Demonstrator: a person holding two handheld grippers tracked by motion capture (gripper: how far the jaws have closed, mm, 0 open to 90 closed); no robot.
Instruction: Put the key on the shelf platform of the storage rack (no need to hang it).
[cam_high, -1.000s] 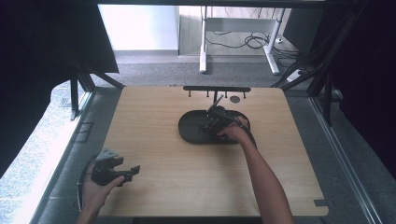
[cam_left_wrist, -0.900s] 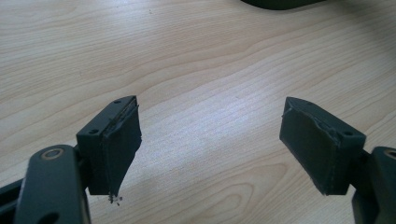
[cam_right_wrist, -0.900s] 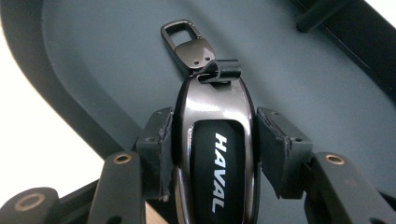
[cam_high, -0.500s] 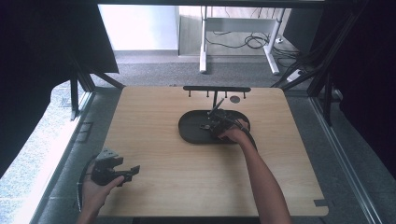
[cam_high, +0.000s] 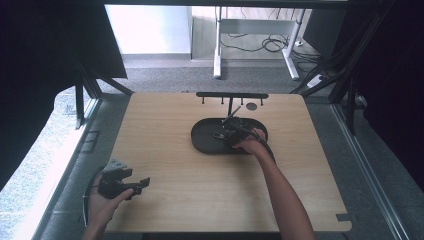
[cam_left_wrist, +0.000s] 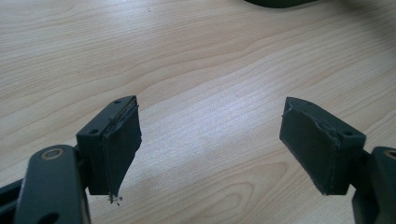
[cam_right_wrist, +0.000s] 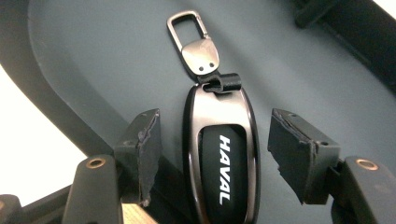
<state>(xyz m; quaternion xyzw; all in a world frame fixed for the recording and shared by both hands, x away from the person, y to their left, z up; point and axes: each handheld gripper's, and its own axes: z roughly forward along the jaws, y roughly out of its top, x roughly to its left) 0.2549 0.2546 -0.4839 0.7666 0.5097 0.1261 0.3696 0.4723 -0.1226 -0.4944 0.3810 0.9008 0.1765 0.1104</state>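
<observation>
Our right gripper (cam_right_wrist: 215, 154), jaws apart, straddles the dark metal HAVAL key fob (cam_right_wrist: 223, 158) w/ its long axis running fwd between them. Fob lies in the black oval tray (cam_right_wrist: 93, 60). Left gripper (cam_left_wrist: 210, 149) is open too, far off.

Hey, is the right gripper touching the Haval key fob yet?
Apart. In the right gripper view, the key fob lies on the dark tray between the right gripper's open jaws, with tray showing on both sides.

looks like a lab or office: grey carpet floor (cam_high: 165, 75), white desk legs (cam_high: 218, 45), loose cables (cam_high: 265, 44), dark curtains (cam_high: 45, 60).
</observation>
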